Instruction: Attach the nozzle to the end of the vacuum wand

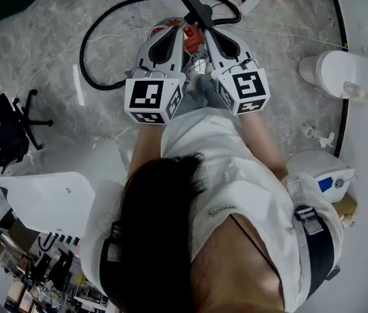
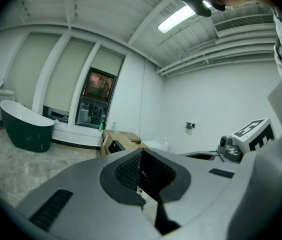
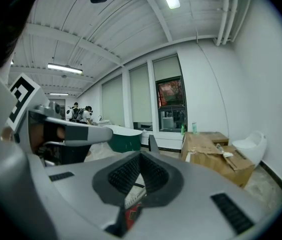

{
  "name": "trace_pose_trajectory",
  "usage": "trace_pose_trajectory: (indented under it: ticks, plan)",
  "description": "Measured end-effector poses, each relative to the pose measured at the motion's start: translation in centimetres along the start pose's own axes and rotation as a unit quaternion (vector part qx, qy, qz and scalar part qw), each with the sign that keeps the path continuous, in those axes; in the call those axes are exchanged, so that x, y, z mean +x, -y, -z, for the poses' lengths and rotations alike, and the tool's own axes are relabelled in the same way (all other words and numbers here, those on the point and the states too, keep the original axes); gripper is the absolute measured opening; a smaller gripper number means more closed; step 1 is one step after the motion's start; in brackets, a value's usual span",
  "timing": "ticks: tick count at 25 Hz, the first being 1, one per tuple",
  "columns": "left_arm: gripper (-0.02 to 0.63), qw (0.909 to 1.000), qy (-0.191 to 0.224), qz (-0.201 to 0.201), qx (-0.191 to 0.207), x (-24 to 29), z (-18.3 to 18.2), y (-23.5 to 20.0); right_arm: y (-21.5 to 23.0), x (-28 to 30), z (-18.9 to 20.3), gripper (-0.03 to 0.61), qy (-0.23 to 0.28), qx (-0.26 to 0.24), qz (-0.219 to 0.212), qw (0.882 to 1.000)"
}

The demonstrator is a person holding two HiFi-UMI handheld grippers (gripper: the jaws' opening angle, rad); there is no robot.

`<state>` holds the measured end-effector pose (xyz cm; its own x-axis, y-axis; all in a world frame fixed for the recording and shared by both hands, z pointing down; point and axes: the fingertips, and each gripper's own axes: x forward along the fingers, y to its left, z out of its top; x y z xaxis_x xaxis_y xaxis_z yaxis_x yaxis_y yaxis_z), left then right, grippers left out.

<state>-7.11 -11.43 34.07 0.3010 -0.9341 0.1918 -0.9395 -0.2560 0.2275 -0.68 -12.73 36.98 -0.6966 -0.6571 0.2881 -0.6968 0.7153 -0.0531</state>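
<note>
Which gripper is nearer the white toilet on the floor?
Right. In the head view the right gripper lies left of the toilet; the left gripper lies farther left, past it.

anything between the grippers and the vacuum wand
Nothing visible does. The slim dark vacuum wand runs just beyond the tips of the shut left gripper and right gripper, with the red vacuum body between them.

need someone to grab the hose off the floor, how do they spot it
Start at the grey marbled floor ahead of the person, on the head view's left side. The hose lies there in one wide open loop. It is thick and black, unlike the thin white cable crossing it.
</note>
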Motion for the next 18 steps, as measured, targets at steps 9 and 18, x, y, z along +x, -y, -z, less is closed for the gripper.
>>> trace_pose_trajectory:
  ticks: [9,18]
  plan:
    - [0.002,0.9997,0.004,0.023,0.011,-0.15,-0.11,0.76,-0.30,0.15,0.29,0.014,-0.009,-0.005,-0.001,1.000]
    - [0.002,0.9993,0.002,0.036,0.007,0.26,-0.01,0.68,-0.37,0.57,-0.25,0.012,-0.010,-0.020,0.000,1.000]
